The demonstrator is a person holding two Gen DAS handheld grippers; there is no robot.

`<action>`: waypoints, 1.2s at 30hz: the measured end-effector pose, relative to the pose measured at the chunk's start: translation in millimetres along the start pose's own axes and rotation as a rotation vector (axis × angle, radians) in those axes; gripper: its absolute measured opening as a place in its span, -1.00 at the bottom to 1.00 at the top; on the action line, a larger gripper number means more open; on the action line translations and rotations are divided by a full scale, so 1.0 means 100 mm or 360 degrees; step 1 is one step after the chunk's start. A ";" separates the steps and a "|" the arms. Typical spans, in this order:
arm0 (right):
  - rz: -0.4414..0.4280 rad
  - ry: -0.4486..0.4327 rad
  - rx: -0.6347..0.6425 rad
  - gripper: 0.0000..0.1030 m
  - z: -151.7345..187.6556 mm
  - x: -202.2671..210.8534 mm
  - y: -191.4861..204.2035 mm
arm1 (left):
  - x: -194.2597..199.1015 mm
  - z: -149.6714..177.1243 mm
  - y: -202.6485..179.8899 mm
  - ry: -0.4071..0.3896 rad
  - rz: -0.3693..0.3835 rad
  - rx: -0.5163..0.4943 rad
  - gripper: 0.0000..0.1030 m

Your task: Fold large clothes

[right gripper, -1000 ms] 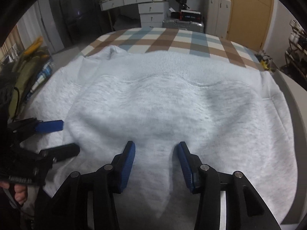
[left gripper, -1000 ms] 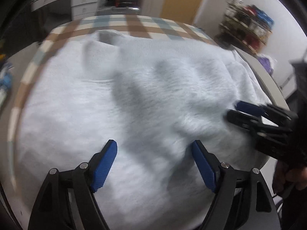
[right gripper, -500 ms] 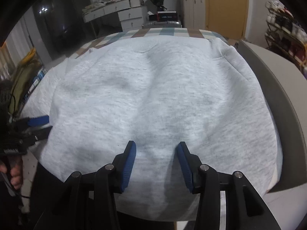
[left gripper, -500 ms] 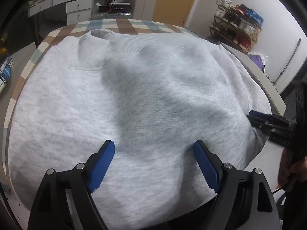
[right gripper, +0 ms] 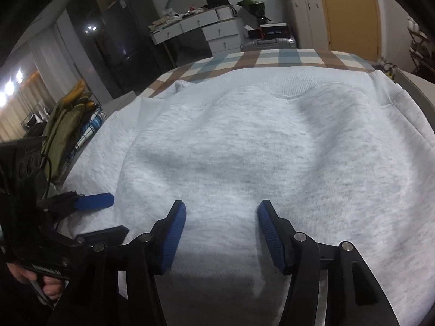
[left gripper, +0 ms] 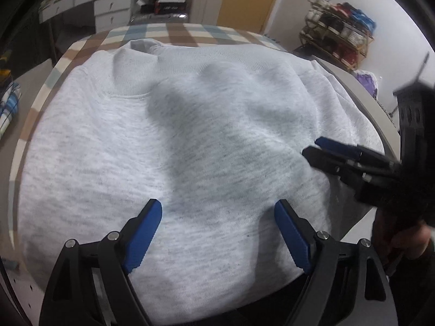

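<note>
A large light-grey sweatshirt [left gripper: 206, 141] lies spread over a table with a checked cloth [left gripper: 190, 31], its ribbed band toward the far side. My left gripper [left gripper: 217, 212] hovers open over the near edge of the sweatshirt, with only flat fabric below its blue pads [left gripper: 144, 233]. In the right wrist view the same sweatshirt [right gripper: 272, 146] fills the frame. My right gripper [right gripper: 221, 212] is over its near hem with the jaws opening, and the pads press on nothing. Each gripper shows in the other's view: the right gripper [left gripper: 318, 149] at the sweatshirt's right side, the left gripper [right gripper: 114, 216] at its left side.
The grey table edge [left gripper: 361, 100] curves along the right. A shoe rack [left gripper: 339, 35] stands at the far right, white drawers [right gripper: 217, 31] and a suitcase [right gripper: 269, 44] stand beyond the table, and a heap of clothes [right gripper: 70, 119] lies to the left. A person's hand [right gripper: 43, 285] grips the left tool.
The right gripper's jaws have widened. It drew back toward the sweatshirt's edge and then came in over the fabric again. The left gripper stays open in nearly the same place.
</note>
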State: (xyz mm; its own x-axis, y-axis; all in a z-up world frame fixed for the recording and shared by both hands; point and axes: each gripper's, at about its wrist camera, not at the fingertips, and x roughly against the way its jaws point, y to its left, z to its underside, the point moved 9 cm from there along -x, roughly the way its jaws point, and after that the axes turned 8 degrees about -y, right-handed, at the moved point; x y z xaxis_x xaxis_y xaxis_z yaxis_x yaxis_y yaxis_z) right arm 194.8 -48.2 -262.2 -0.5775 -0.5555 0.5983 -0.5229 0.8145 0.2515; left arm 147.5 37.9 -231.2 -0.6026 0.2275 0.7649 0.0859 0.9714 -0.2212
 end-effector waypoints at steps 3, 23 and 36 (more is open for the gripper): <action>-0.0003 -0.0027 -0.0004 0.10 0.03 0.04 -0.04 | 0.18 -0.35 -0.09 -0.0134 0.0025 -0.0012 0.59; 0.0269 0.0257 0.0004 -0.01 -0.44 -0.63 -0.35 | -0.56 -0.35 0.19 -0.0123 -0.0185 -0.0051 0.74; 0.0501 0.0142 -0.0021 -0.18 -0.03 0.35 -0.89 | -0.57 -0.37 0.20 -0.0158 -0.0183 -0.0070 0.76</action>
State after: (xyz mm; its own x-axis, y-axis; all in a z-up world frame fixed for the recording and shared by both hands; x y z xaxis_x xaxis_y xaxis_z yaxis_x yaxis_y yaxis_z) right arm 223.4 -139.8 -261.9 -0.6522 -0.2595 0.7122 -0.3189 0.9463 0.0528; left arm 213.0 47.3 -256.3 -0.6857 0.1092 0.7197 0.0452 0.9932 -0.1076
